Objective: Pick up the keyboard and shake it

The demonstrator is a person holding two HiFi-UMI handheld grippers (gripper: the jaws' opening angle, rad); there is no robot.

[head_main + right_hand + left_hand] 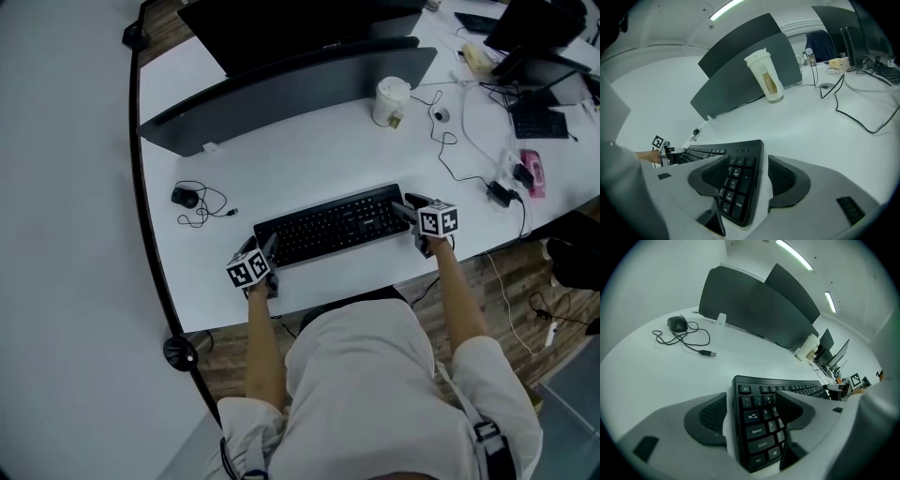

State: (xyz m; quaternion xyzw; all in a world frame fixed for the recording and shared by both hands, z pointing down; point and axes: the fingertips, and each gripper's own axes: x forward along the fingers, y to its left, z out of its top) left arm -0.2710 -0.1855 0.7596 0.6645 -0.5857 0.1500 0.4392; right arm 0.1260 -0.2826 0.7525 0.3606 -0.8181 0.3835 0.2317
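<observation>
A corded mouse (185, 197) lies ahead and left of the left gripper (262, 249). Its jaws stand apart around the left end of the keyboard (333, 225) (Shift and Ctrl keys between them), pads not pressing. The keyboard lies flat on the white desk (309, 159) and reaches across to the right gripper (408, 208), which likewise gapes around the number-pad end. A lidded cup (391, 99) stands well ahead.

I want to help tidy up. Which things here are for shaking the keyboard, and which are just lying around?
For the job:
keyboard
left gripper and right gripper, each open around one end of it

Just lying about:
mouse
cup
dark panel
loose cable
</observation>
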